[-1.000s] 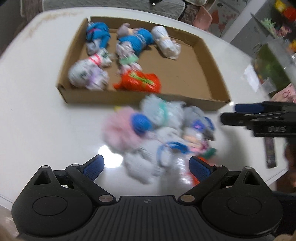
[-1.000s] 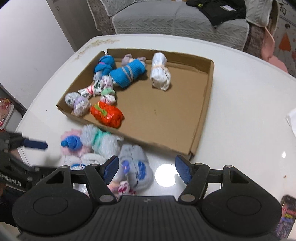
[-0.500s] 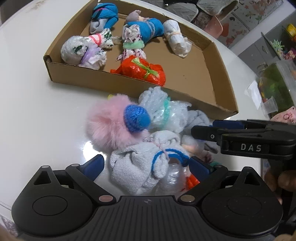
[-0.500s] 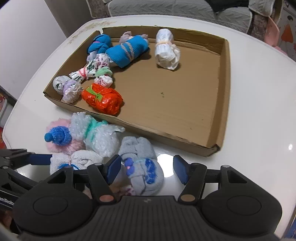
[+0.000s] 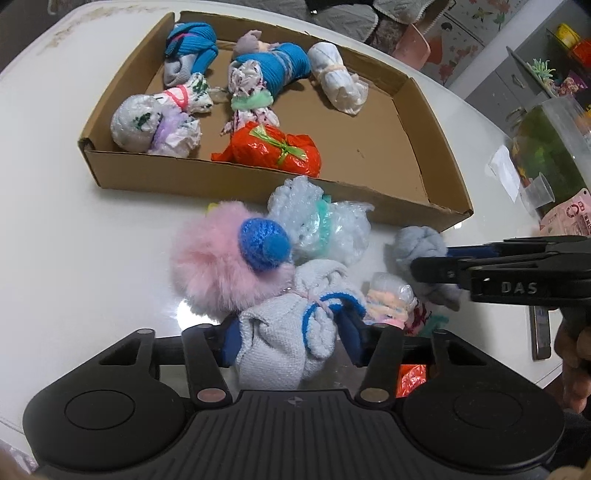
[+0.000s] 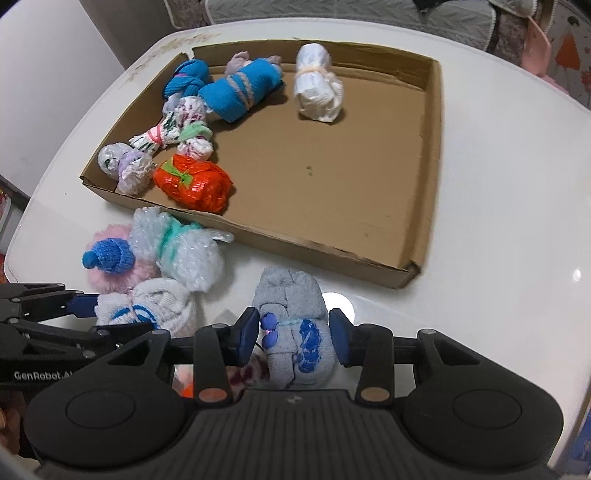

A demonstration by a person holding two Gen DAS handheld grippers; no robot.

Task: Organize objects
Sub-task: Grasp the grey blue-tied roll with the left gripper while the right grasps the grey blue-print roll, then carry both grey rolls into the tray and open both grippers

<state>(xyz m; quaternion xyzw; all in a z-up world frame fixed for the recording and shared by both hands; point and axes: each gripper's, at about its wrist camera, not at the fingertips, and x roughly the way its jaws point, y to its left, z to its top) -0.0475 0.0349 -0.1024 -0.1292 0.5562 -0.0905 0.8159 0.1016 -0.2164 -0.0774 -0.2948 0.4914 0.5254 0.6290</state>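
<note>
A cardboard tray (image 5: 421, 147) (image 6: 432, 155) on the white table holds several tied bundles, among them an orange one (image 5: 275, 151) (image 6: 195, 182). In front of it lie a pink fluffy ball with a blue knit cap (image 5: 229, 258) (image 6: 109, 254) and a bubble-wrap bundle (image 5: 321, 221) (image 6: 184, 247). My left gripper (image 5: 288, 338) is shut on a white cloth bundle with a blue band (image 5: 291, 332) (image 6: 147, 306). My right gripper (image 6: 293, 332) is shut on a grey sock bundle with blue print (image 6: 295, 325) (image 5: 417, 247).
A small pink-and-clear bundle (image 5: 388, 299) and an orange scrap (image 5: 410, 373) lie by my left gripper. A green plastic container (image 5: 546, 147) stands at the table's right edge. A grey sofa (image 6: 369, 14) is behind the table.
Both grippers moved down and forward over the pile. The left jaws closed on the white cloth bundle and the right jaws closed on the grey sock bundle.
</note>
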